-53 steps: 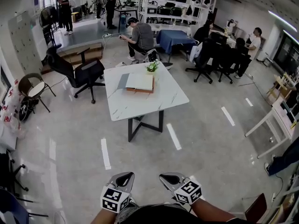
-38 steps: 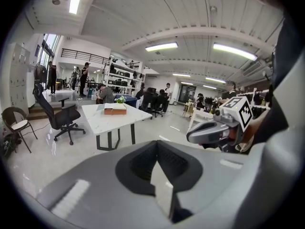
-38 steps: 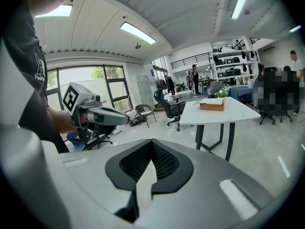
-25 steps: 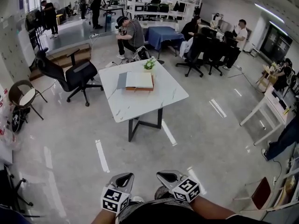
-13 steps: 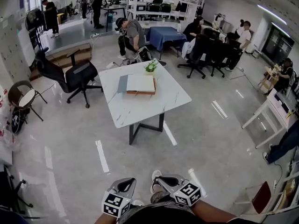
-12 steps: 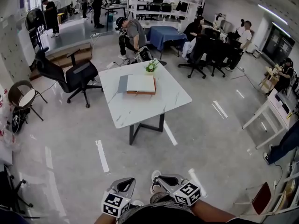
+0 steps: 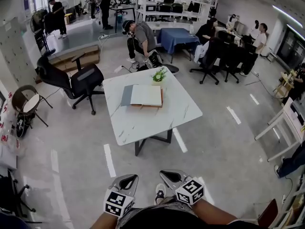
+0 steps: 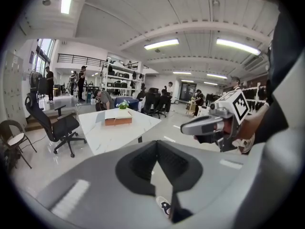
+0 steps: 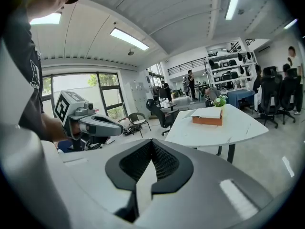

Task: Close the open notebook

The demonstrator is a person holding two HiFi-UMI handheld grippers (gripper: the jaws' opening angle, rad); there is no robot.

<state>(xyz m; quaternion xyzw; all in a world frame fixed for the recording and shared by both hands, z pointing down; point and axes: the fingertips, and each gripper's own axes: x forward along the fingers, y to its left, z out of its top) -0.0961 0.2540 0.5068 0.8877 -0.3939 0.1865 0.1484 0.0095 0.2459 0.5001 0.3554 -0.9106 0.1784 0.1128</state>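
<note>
The open notebook (image 7: 143, 95) lies flat on a brown box near the far side of a white marble table (image 7: 157, 120), its pale pages facing up. A small potted plant (image 7: 159, 74) stands just behind it. Both grippers are held low at the bottom of the head view, well short of the table. The left gripper (image 7: 129, 178) is shut and empty; the right gripper (image 7: 166, 174) is shut and empty too. In the left gripper view the notebook (image 8: 117, 116) sits far beyond the left gripper (image 8: 156, 143). From the right gripper (image 9: 151, 143) the notebook (image 9: 209, 114) also lies far ahead.
A black office chair (image 7: 78, 78) stands at the table's left, and a round folding chair (image 7: 26, 101) further left. A person (image 7: 140, 35) crouches behind the table; others sit at desks at the back. A white desk (image 7: 286, 123) is at the right. Grey floor lies between me and the table.
The table and notebook have come nearer and lower in the head view. Both shut grippers stay at the bottom edge, carried forward with the person; a shoe now shows between them.
</note>
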